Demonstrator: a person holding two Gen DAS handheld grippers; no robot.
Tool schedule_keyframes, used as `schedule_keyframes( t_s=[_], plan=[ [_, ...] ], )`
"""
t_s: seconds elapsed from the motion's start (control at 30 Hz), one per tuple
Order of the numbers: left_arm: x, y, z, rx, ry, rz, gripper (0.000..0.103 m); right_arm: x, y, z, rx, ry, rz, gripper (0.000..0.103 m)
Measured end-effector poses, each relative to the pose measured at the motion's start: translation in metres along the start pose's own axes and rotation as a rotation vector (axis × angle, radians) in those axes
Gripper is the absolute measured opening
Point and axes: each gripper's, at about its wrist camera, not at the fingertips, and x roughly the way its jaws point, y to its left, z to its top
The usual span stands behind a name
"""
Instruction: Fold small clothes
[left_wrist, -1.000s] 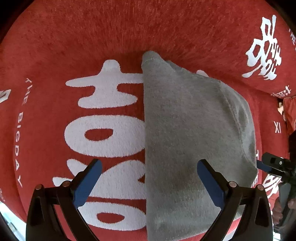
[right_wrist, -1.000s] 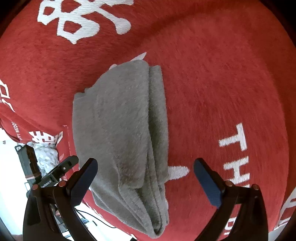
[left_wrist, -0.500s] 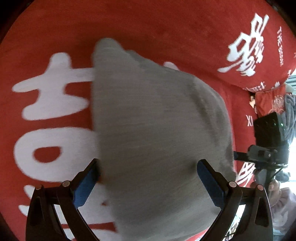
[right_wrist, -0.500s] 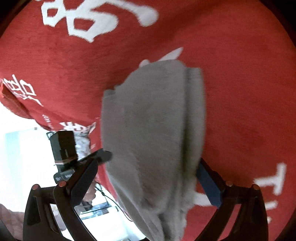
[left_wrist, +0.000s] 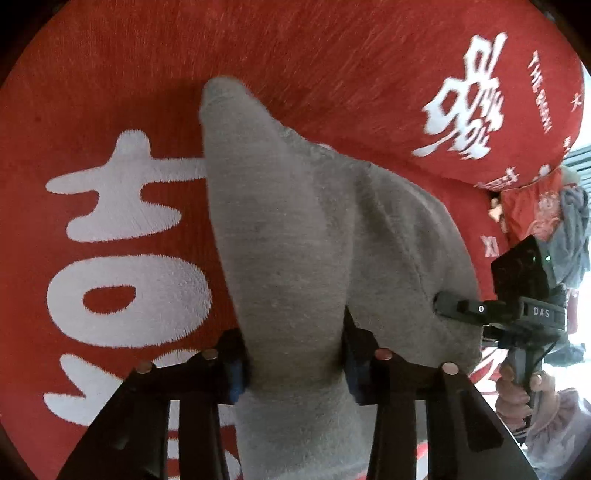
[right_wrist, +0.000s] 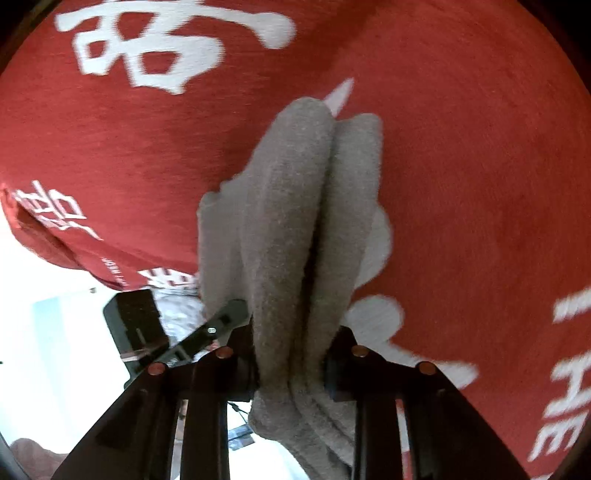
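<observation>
**Both tongs closing on the grey cloth**

Left wrist view: left tongs (left_wrist: 293, 354) closing, pads pinching the grey garment (left_wrist: 295, 240), which runs straight ahead over the red blanket (left_wrist: 110, 92).

Right wrist view: right tongs (right_wrist: 291, 363) closing on its bunched folds (right_wrist: 306, 221), same axis.

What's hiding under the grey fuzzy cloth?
Under the grey cloth is the red blanket with big white letters; part of one letter disappears beneath it. Whatever else lies under the cloth is covered. Both claws are closing on its near ends.
</observation>
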Motion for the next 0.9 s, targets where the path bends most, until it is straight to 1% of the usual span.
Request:
schedule_keyframes(
  t_s=[0.07, 0.13, 0.3, 0.4, 0.43, 0.47, 0.57, 0.6, 0.63, 0.7, 0.73, 0.77, 0.8, 0.83, 0.87, 0.9],
  plan=[
    [-0.015, 0.0, -0.004, -0.015, -0.014, -0.04, 0.041, -0.005, 0.007, -0.007, 0.02, -0.007, 0.053, 0.029],
    [-0.03, 0.001, -0.009, -0.011, -0.026, -0.056, 0.041, -0.008, 0.017, -0.016, 0.021, -0.008, 0.082, 0.029],
    [-0.069, 0.003, -0.03, 0.012, -0.046, -0.058, 0.041, -0.006, 0.043, -0.044, 0.009, 0.003, 0.129, 0.029],
    [-0.09, 0.01, -0.046, 0.0, -0.047, -0.04, 0.041, 0.004, 0.053, -0.063, 0.013, 0.024, 0.154, 0.029],
    [-0.1, 0.021, -0.052, -0.008, -0.047, -0.034, 0.041, 0.01, 0.056, -0.069, 0.016, 0.034, 0.162, 0.029],
    [-0.108, 0.028, -0.06, -0.018, -0.048, -0.026, 0.041, 0.005, 0.053, -0.074, 0.017, 0.045, 0.169, 0.029],
    [-0.109, 0.041, -0.078, -0.034, -0.04, 0.007, 0.041, 0.025, 0.053, -0.09, 0.015, 0.08, 0.171, 0.029],
    [-0.107, 0.048, -0.084, -0.039, -0.036, 0.03, 0.042, 0.034, 0.05, -0.094, 0.021, 0.092, 0.163, 0.029],
    [-0.104, 0.055, -0.091, -0.039, -0.035, 0.076, 0.042, 0.042, 0.05, -0.095, 0.02, 0.099, 0.149, 0.029],
    [-0.096, 0.064, -0.1, -0.044, -0.031, 0.172, 0.042, 0.055, 0.042, -0.095, 0.002, 0.112, 0.044, 0.029],
    [-0.095, 0.07, -0.104, -0.05, -0.031, 0.212, 0.042, 0.058, 0.038, -0.094, -0.003, 0.113, -0.021, 0.032],
    [-0.097, 0.077, -0.108, -0.068, -0.041, 0.237, 0.042, 0.058, 0.035, -0.092, -0.011, 0.106, -0.106, 0.033],
    [-0.1, 0.08, -0.109, -0.082, -0.052, 0.245, 0.045, 0.054, 0.033, -0.089, -0.028, 0.086, -0.206, 0.04],
    [-0.107, 0.086, -0.111, -0.106, -0.077, 0.248, 0.045, 0.048, 0.035, -0.088, -0.04, 0.066, -0.259, 0.047],
    [-0.113, 0.09, -0.113, -0.122, -0.096, 0.251, 0.045, 0.039, 0.038, -0.088, -0.056, 0.039, -0.3, 0.049],
    [-0.117, 0.095, -0.114, -0.137, -0.109, 0.257, 0.045, 0.032, 0.042, -0.088, -0.072, 0.017, -0.322, 0.057]
  ],
)
